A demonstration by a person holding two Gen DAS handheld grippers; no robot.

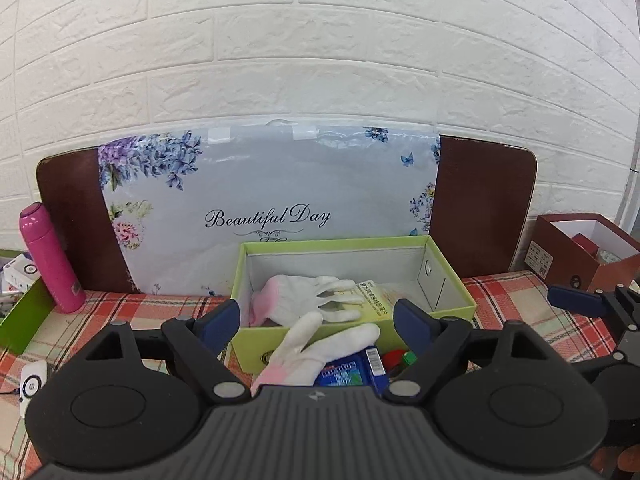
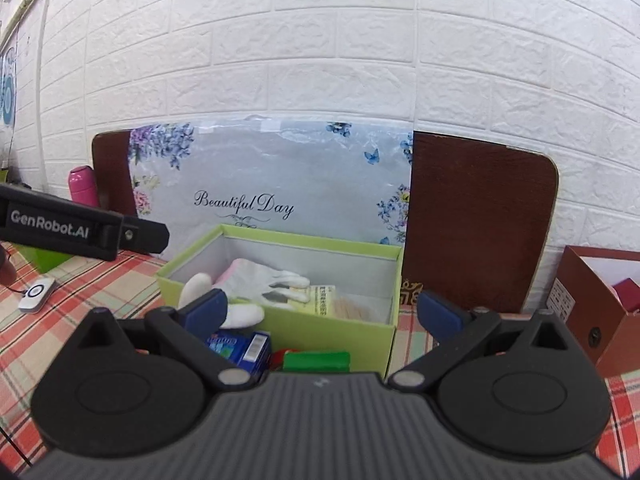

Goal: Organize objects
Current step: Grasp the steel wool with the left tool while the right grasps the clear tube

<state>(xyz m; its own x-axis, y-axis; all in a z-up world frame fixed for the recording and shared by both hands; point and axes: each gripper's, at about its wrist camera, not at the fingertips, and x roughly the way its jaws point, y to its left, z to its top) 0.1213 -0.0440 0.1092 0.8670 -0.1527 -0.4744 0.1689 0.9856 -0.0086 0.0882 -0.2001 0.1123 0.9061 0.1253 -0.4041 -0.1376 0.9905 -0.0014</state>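
Observation:
A light green open box (image 1: 308,340) (image 2: 352,336) stands on the plaid tablecloth. Inside lie a white glove with a pink cuff (image 1: 304,294) (image 2: 264,276) and a yellow-green packet (image 1: 374,300) (image 2: 324,294). In front of the box lie a second white glove (image 1: 316,352) (image 2: 236,314), a blue Mentos box (image 1: 348,370) (image 2: 244,346), and red and green items (image 1: 400,358) (image 2: 316,360). My left gripper (image 1: 318,318) is open and empty just before the box. My right gripper (image 2: 322,308) is open and empty, also before the box.
A pink bottle (image 1: 48,256) (image 2: 83,184) stands at the left. A floral "Beautiful Day" board (image 1: 268,208) (image 2: 272,184) leans on the wall. A dark red box (image 1: 584,256) (image 2: 600,304) stands at the right. A small white device (image 1: 32,380) (image 2: 38,292) lies at the left.

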